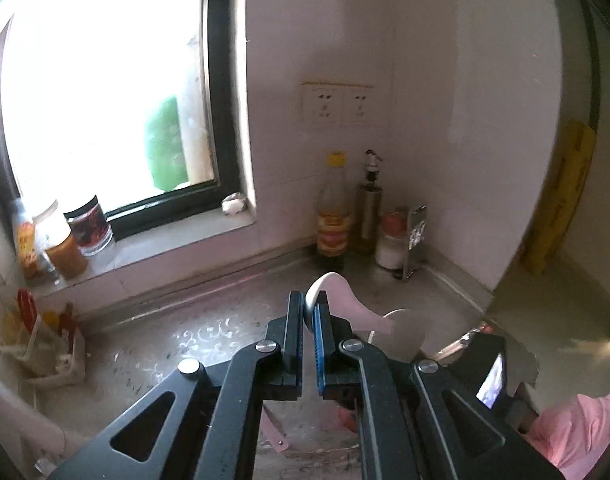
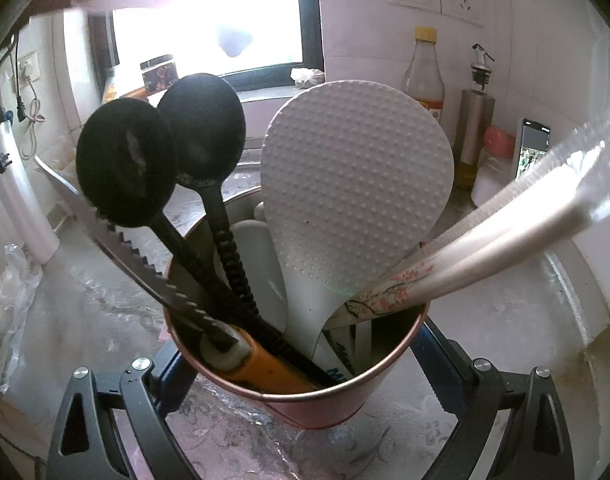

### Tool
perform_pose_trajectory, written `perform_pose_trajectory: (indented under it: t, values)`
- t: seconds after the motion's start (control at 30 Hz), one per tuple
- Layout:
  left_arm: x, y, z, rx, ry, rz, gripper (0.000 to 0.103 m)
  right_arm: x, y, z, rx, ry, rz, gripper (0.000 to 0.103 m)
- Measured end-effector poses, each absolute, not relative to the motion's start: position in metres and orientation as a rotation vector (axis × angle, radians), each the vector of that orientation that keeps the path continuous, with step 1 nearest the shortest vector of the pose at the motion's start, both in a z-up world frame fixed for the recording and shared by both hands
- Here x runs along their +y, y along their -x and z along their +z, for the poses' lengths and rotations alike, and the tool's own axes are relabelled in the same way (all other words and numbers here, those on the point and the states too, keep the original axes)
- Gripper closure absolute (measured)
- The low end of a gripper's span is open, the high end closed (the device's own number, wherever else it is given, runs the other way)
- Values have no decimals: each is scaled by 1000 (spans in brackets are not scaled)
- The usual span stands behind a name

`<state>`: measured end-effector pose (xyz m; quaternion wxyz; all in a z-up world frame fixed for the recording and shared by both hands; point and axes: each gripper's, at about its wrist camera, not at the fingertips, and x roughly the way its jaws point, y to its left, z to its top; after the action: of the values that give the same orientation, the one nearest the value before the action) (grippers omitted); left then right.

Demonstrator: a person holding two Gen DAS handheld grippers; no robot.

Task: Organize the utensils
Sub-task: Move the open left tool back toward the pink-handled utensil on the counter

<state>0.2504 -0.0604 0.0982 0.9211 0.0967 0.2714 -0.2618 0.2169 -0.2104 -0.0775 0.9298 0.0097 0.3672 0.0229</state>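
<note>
The left wrist view looks from above the tabletop (image 1: 209,320) toward the far corner, the right sits close against the cup (image 2: 305,380), and both share the window (image 1: 105,80), sockets (image 1: 339,106) and bottles (image 1: 333,208).

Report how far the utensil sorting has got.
Done: the pink cup already holds two black ladles, a white rice paddle, a serrated knife and wrapped chopsticks. In hand: the left gripper pinches a white ceramic spoon; the right gripper brackets the cup. Left: dropping that spoon in.
</note>
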Motion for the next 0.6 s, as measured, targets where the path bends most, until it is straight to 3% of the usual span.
perform_pose_trajectory:
  t: [0.43,0.53,0.6]
  values:
    - [-110,-255,52,761,-291,-667,97,-212,-214,-77,744,-15,55,5]
    - [-106,-251,53,772,-267,-686,83,-212,-213,-75,739,-13,55,5]
    - [-99,-248,59,754,-245,-684,63,-213,-212,-75,738,-14,55,5]
